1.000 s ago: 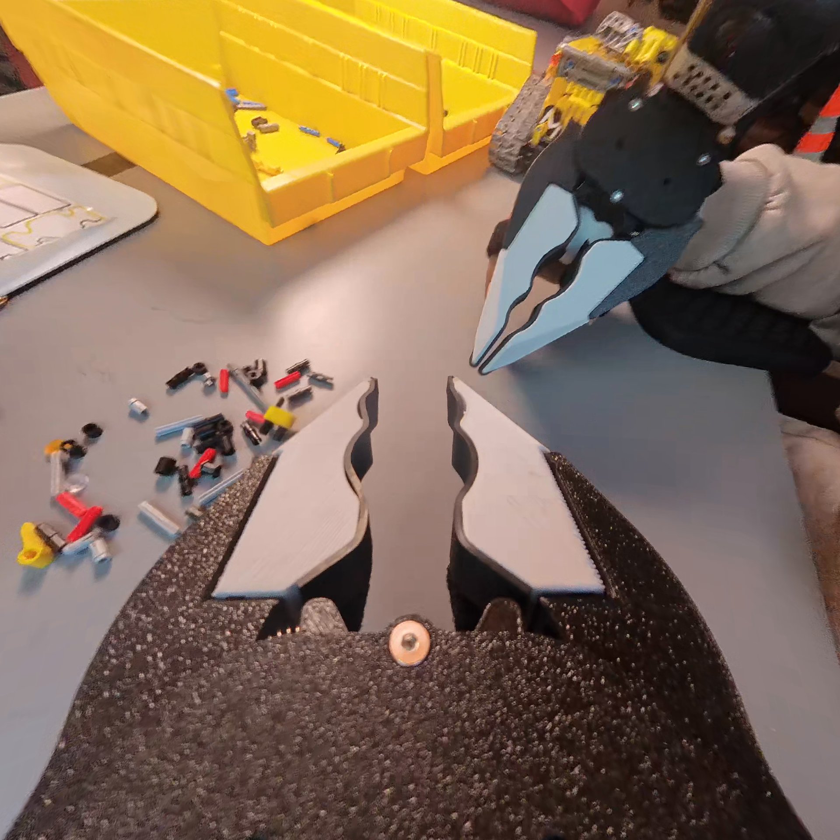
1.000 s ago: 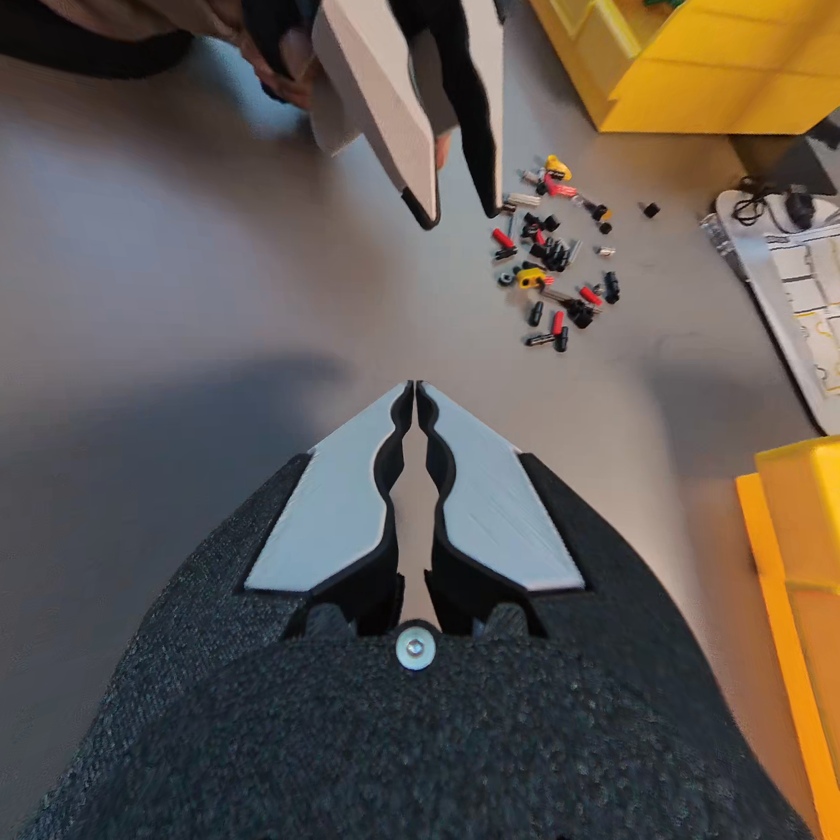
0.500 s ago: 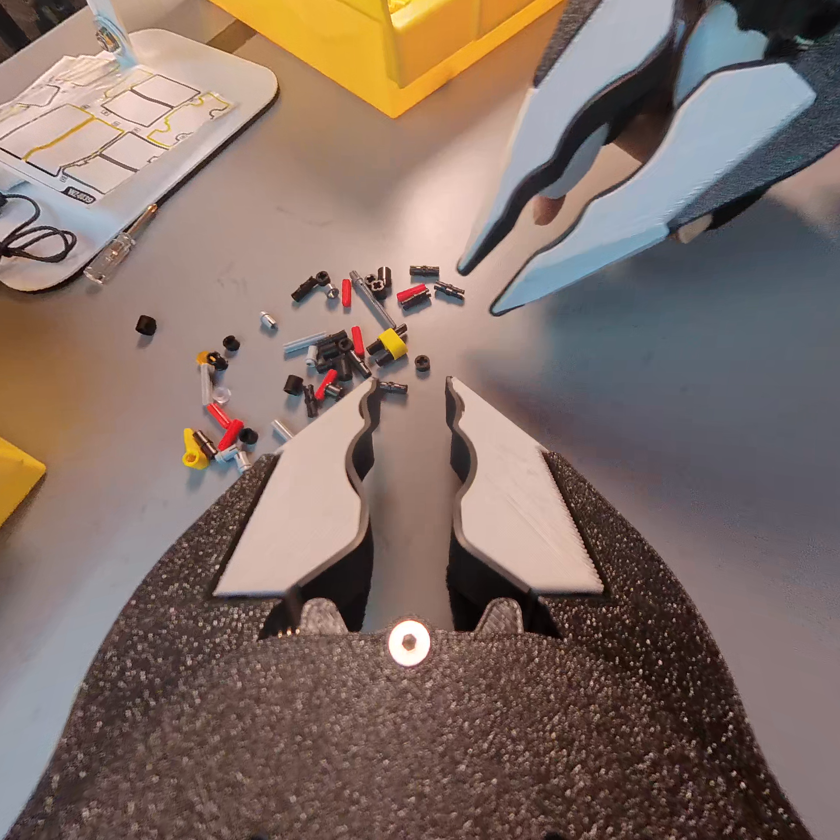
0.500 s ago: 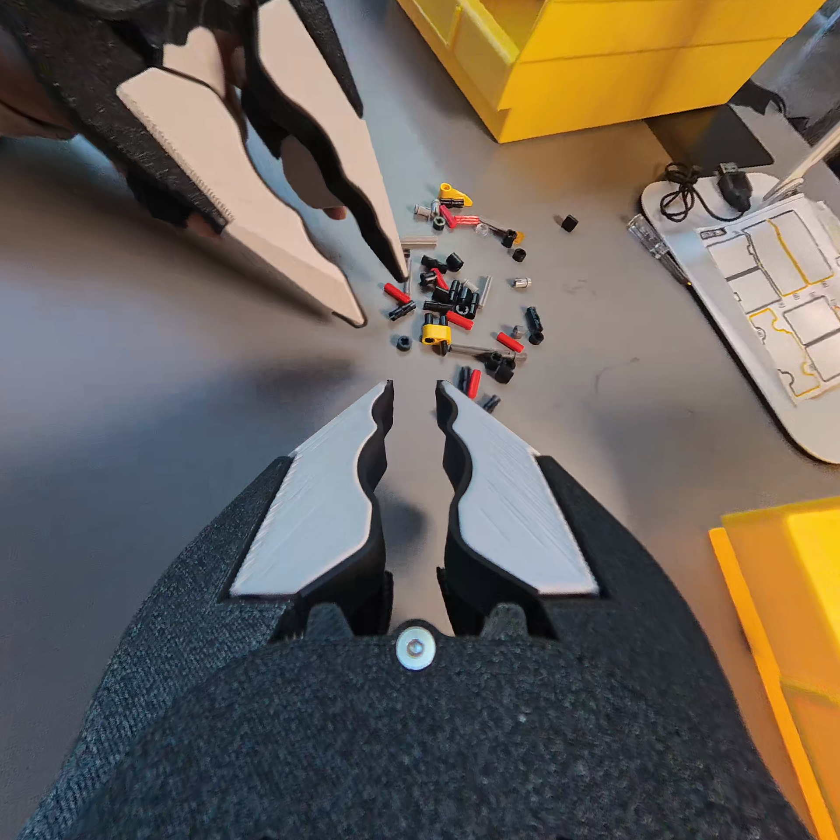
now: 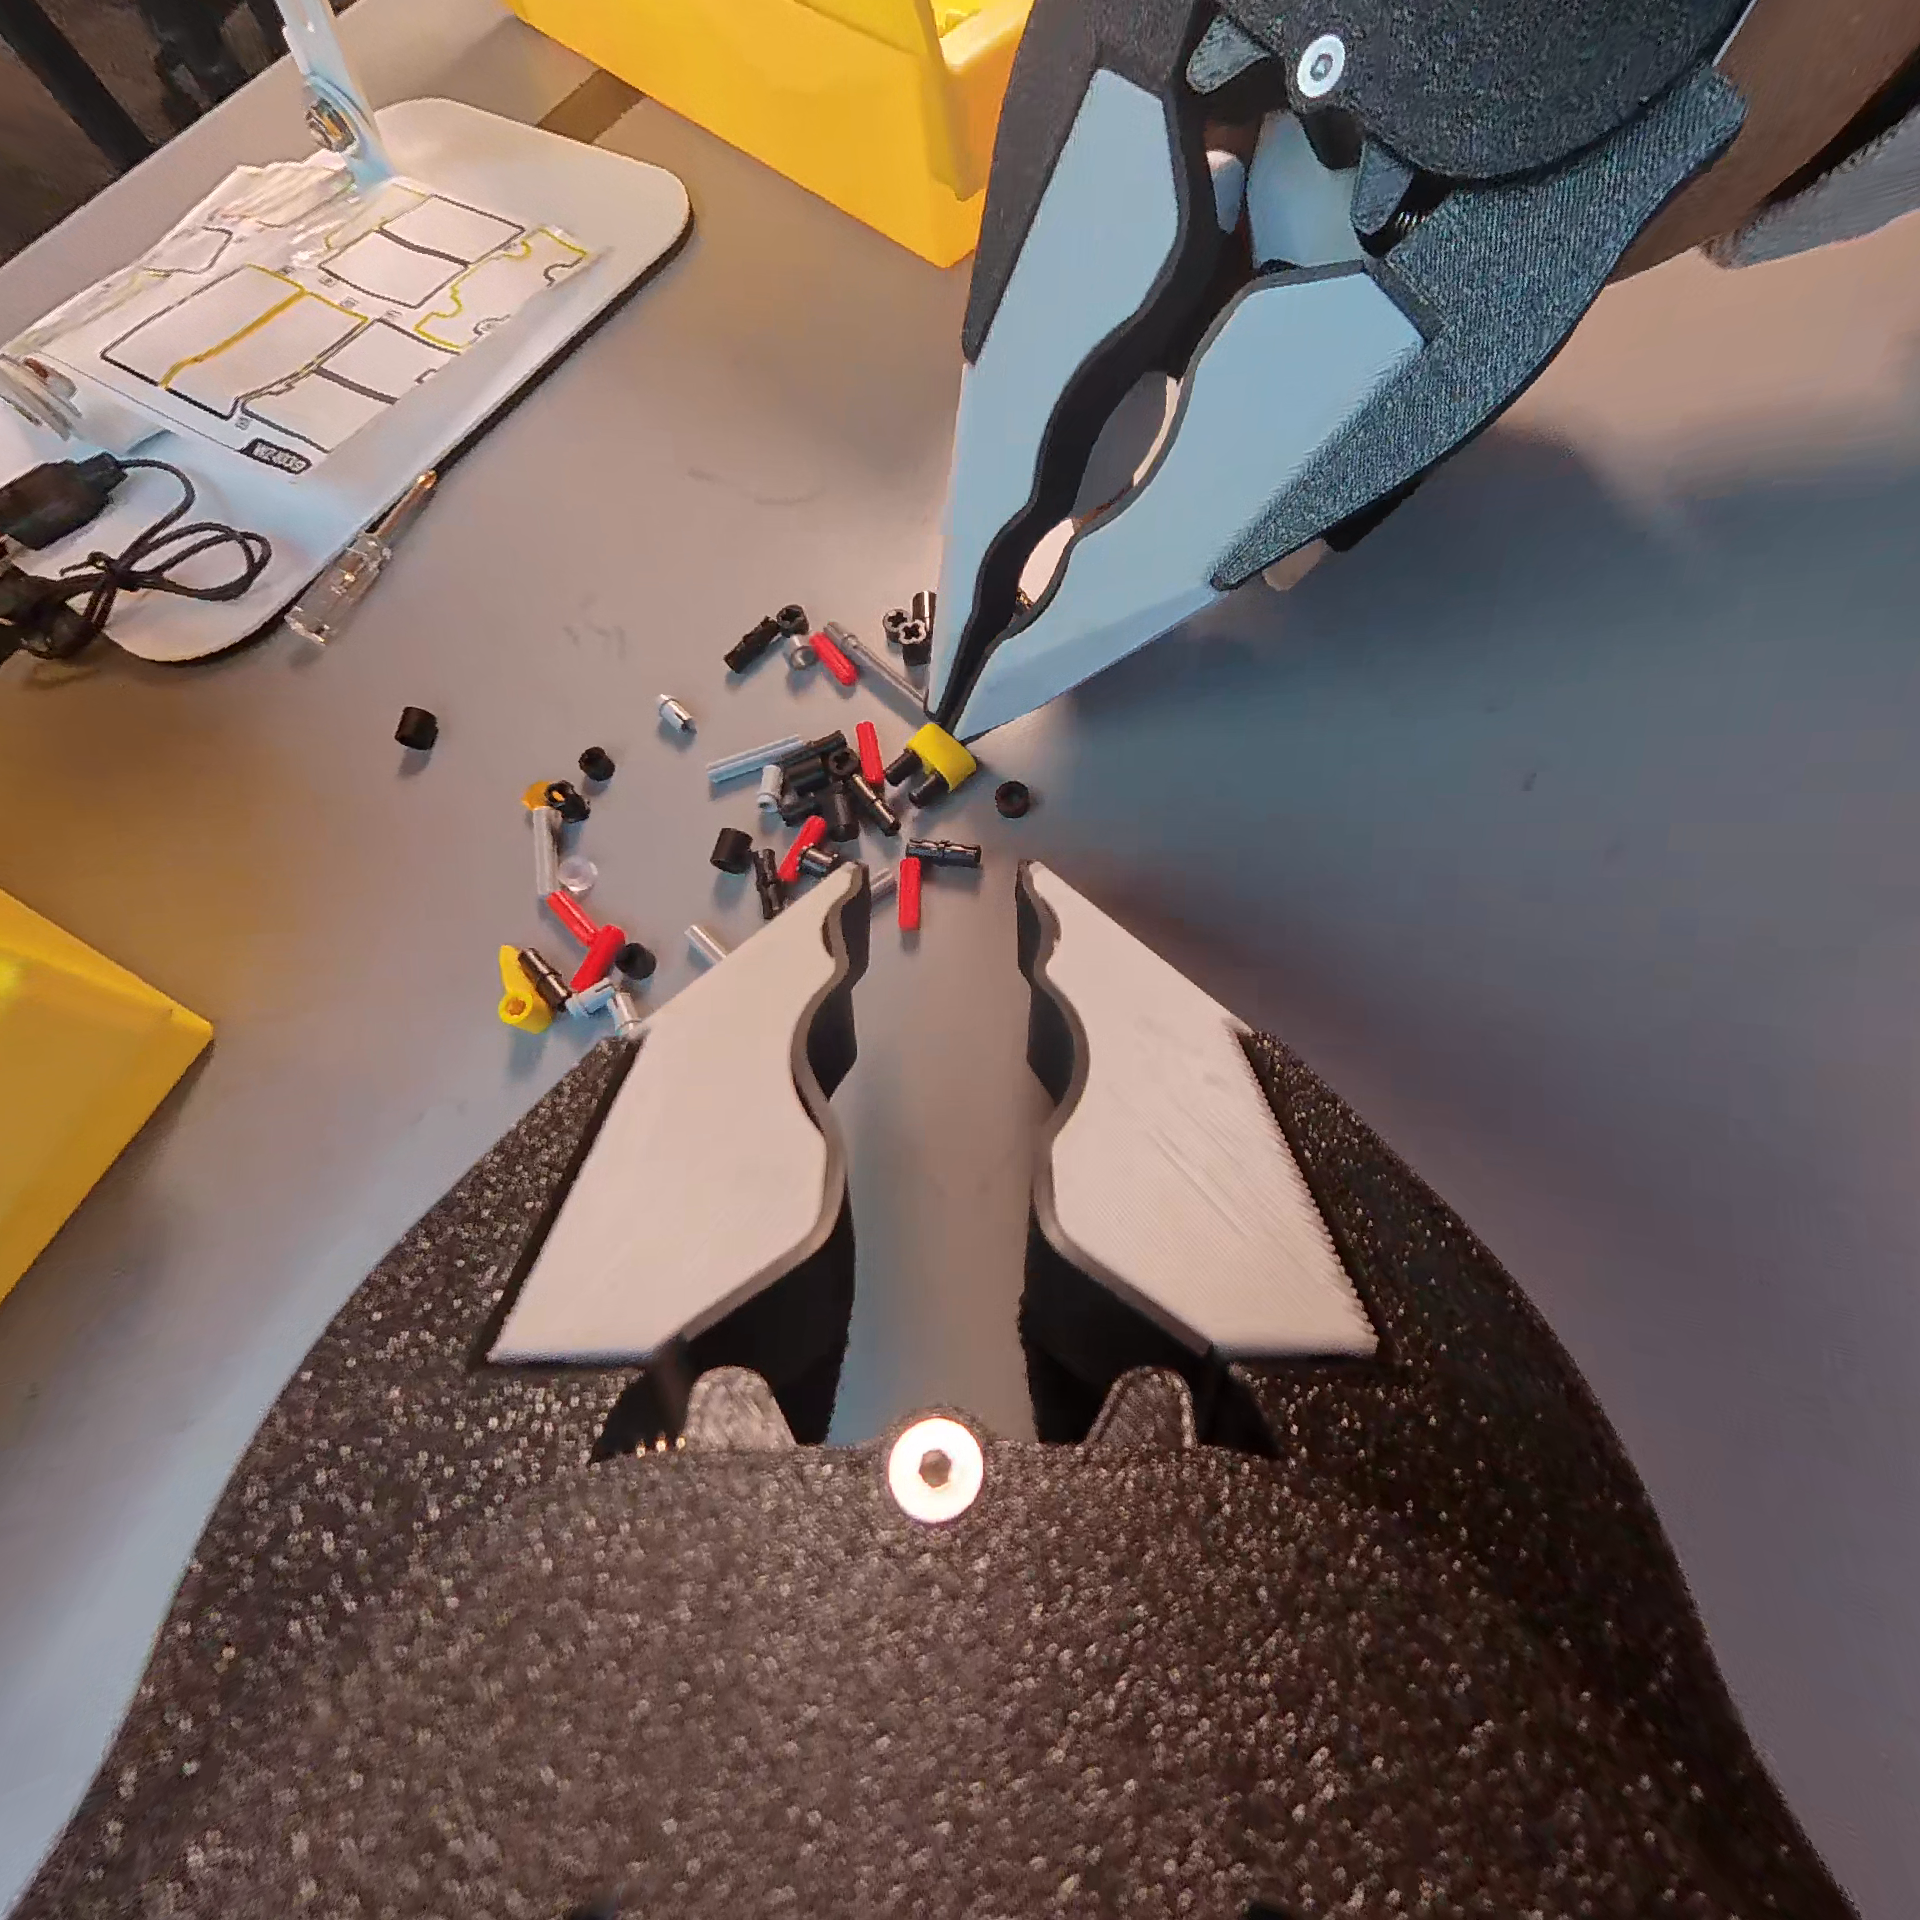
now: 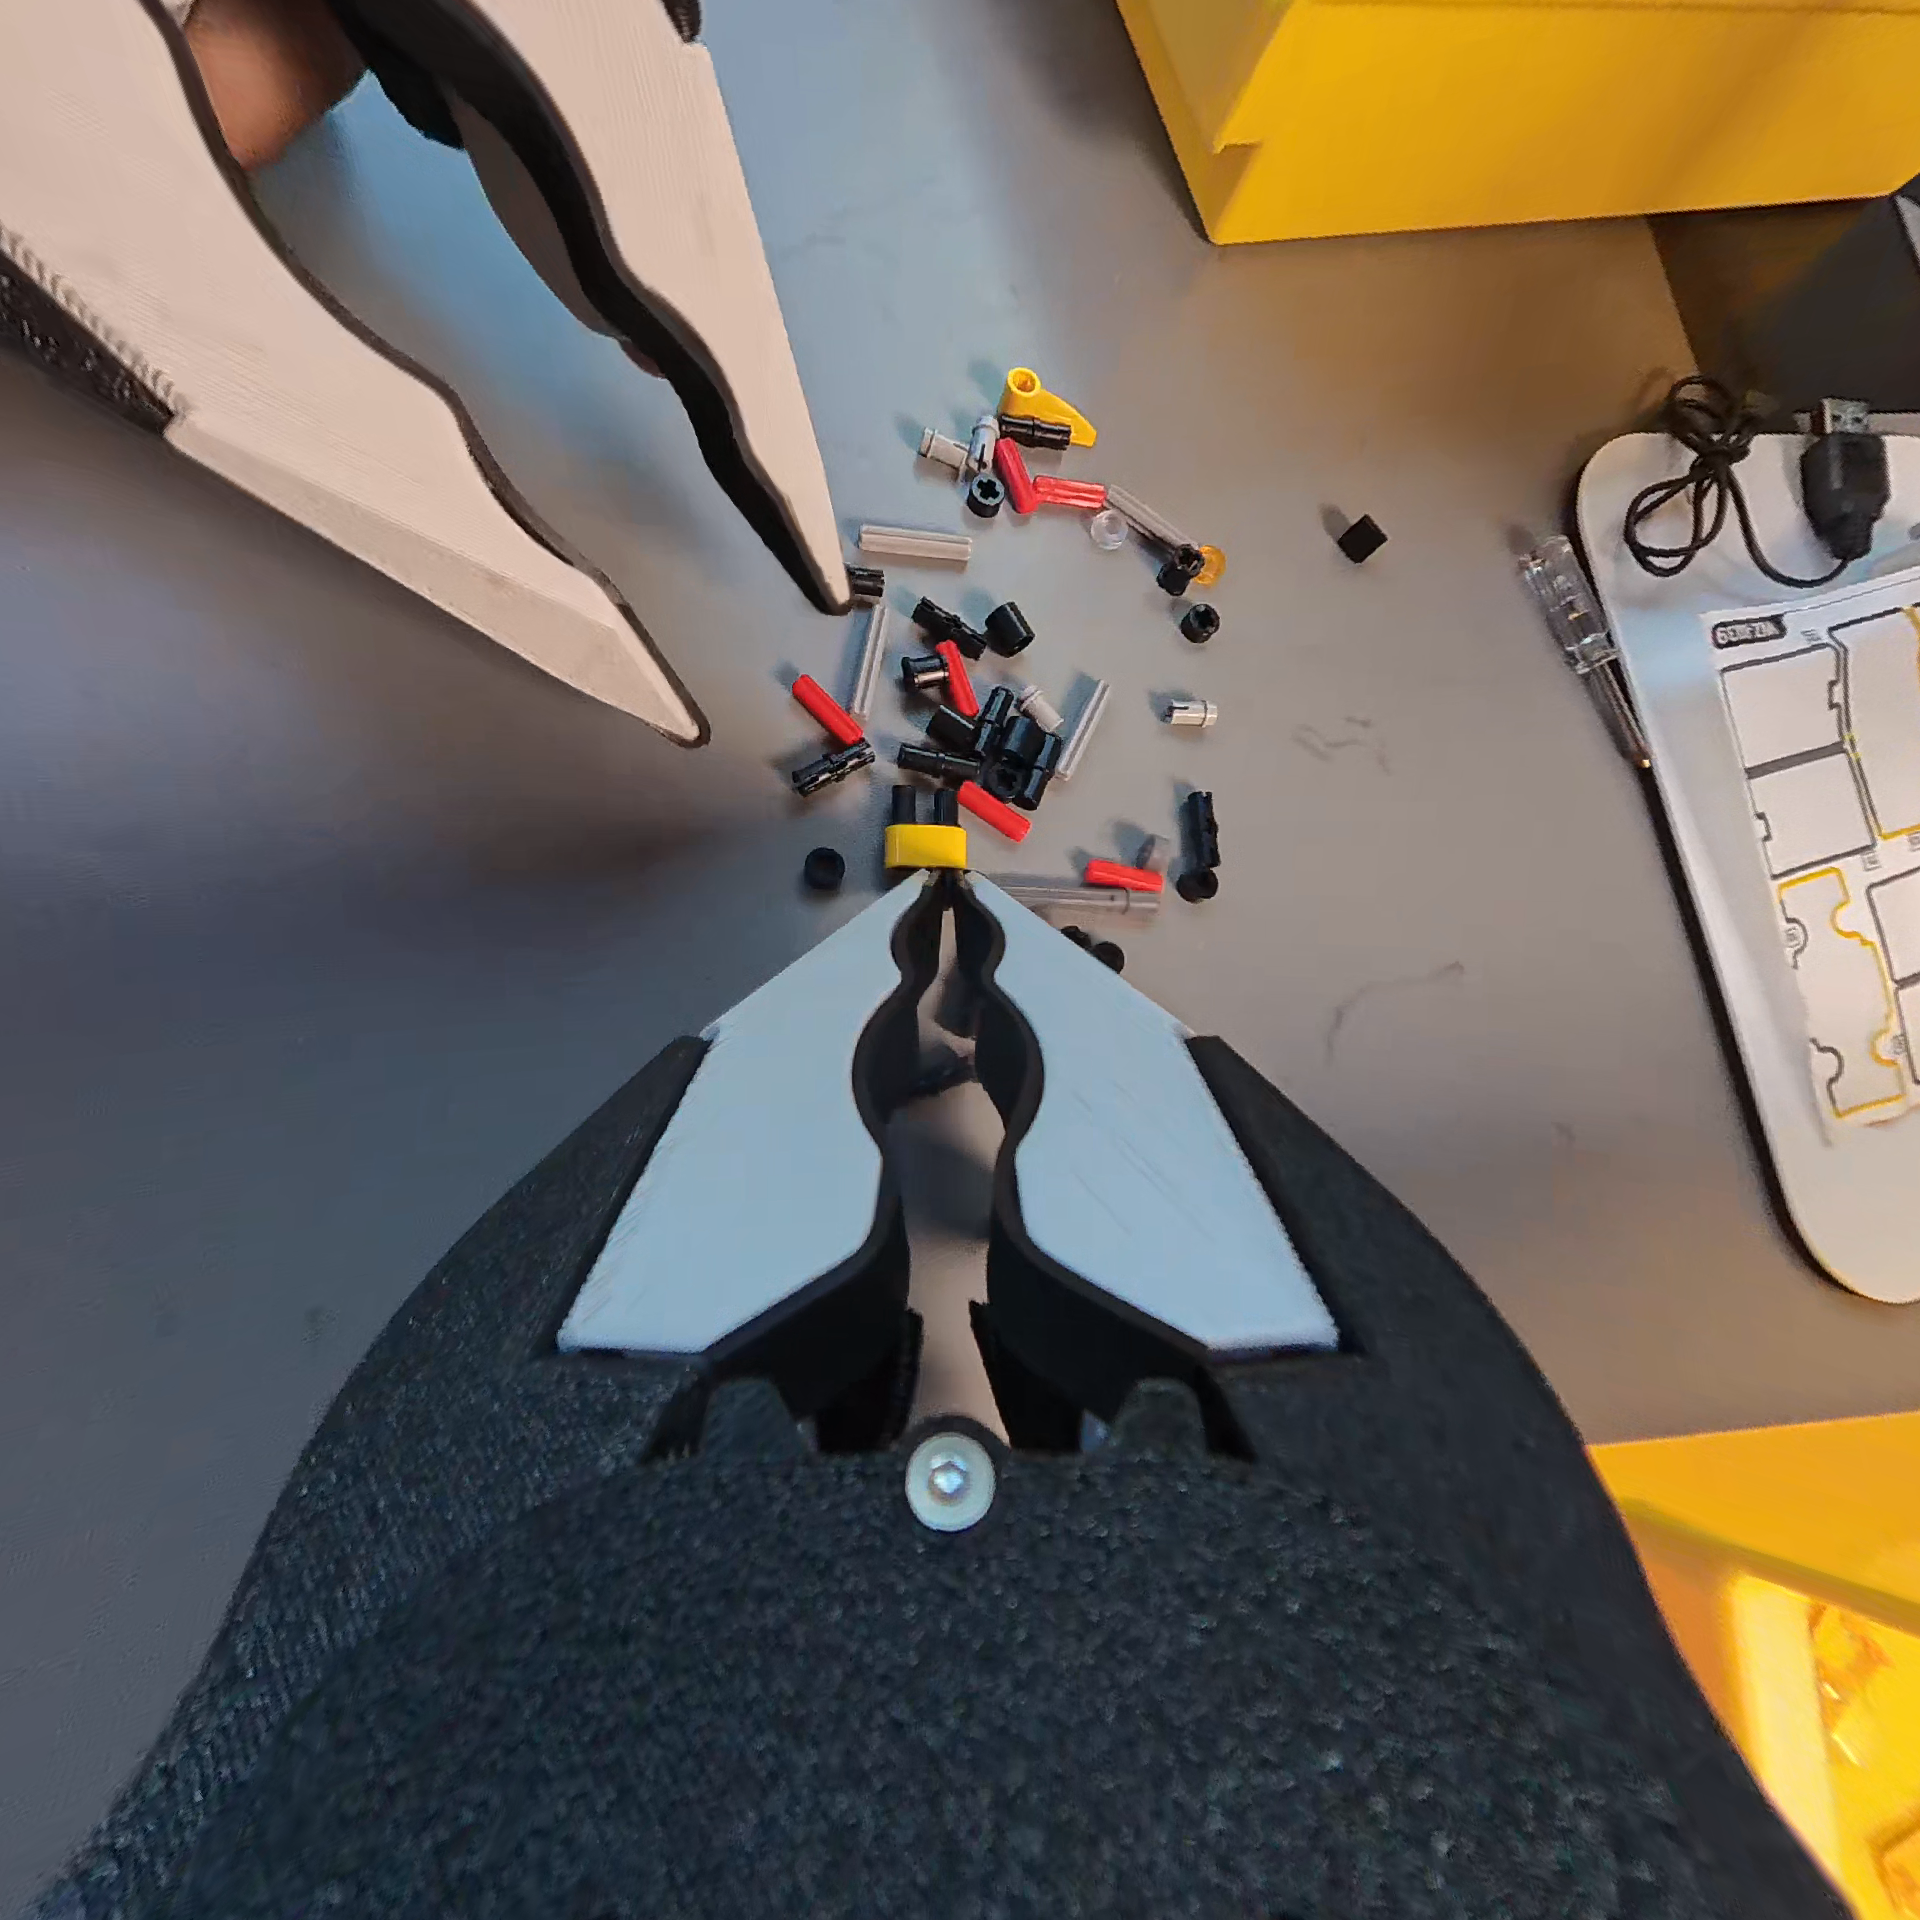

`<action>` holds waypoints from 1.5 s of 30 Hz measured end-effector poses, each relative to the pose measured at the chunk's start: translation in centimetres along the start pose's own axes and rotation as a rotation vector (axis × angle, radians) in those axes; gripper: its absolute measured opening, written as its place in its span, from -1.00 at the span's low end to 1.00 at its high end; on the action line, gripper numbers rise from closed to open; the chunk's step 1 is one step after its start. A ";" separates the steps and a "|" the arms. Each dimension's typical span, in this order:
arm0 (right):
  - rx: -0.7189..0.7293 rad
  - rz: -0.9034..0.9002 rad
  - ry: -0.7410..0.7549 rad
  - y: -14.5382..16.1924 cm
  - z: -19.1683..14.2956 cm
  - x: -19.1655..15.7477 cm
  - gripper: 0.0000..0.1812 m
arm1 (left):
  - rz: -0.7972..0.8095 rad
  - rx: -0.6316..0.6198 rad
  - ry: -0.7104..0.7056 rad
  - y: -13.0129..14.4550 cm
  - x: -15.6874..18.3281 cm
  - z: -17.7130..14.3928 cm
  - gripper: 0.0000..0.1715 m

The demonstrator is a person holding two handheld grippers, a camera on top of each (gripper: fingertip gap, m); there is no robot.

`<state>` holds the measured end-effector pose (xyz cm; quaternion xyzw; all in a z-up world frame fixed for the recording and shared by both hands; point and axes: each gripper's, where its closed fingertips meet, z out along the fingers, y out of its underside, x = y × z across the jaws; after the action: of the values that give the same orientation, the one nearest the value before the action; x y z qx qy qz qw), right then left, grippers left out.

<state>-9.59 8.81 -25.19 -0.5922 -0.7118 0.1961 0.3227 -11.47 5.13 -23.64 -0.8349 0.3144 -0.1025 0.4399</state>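
A scatter of small red, black, grey and yellow building-toy pins [image 5: 821, 800] lies on the grey table [image 5: 1455, 935]. My right gripper [image 6: 940, 881] is shut, and its tips touch the near edge of a yellow connector [image 6: 925, 844] with two black pins in it. I cannot tell whether it pinches the connector. It also shows in the left wrist view [image 5: 951, 727], reaching down from the upper right onto the yellow connector [image 5: 940, 756]. My left gripper [image 5: 940, 883] is open and empty at the near edge of the scatter, with a red pin [image 5: 910, 894] between its tips. It also shows in the right wrist view [image 6: 764, 665].
Yellow bins stand at the back [image 5: 831, 94] and at the left edge [image 5: 73, 1060]. A white pad [image 5: 436, 416] holds a printed sheet and a black cable [image 5: 135, 551]. A clear-handled tool [image 5: 358, 566] lies beside the pad. Another yellow bin [image 6: 1787, 1662] is near my right gripper. Spacing between my two grippers at the tips: around 5 cm.
My right gripper came down to the scatter and closed, its tips now at the yellow connector. My left gripper moved slightly forward and stayed open.
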 end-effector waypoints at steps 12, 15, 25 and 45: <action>0.359 -0.364 0.165 -5.5 -9.3 -4.4 -1.00 | -0.308 0.376 0.529 -6.5 5.0 -4.9 -0.88; 0.347 -0.426 0.217 -5.2 -10.3 -5.4 -1.00 | -0.275 0.376 0.577 -6.8 6.6 -5.1 -0.93; 0.593 -0.040 0.154 -6.1 -13.8 -5.8 -0.82 | -0.403 0.588 0.678 -9.8 7.3 -7.4 -0.96; 0.711 0.220 -0.222 -6.0 -14.4 -7.5 -0.93 | -0.374 0.545 0.776 -9.6 9.6 -7.1 -0.95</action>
<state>-3.27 -1.32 -12.61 -0.4912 -0.5622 0.5271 0.4059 -3.00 -1.60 -12.78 -0.6323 0.2615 -0.5604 0.4667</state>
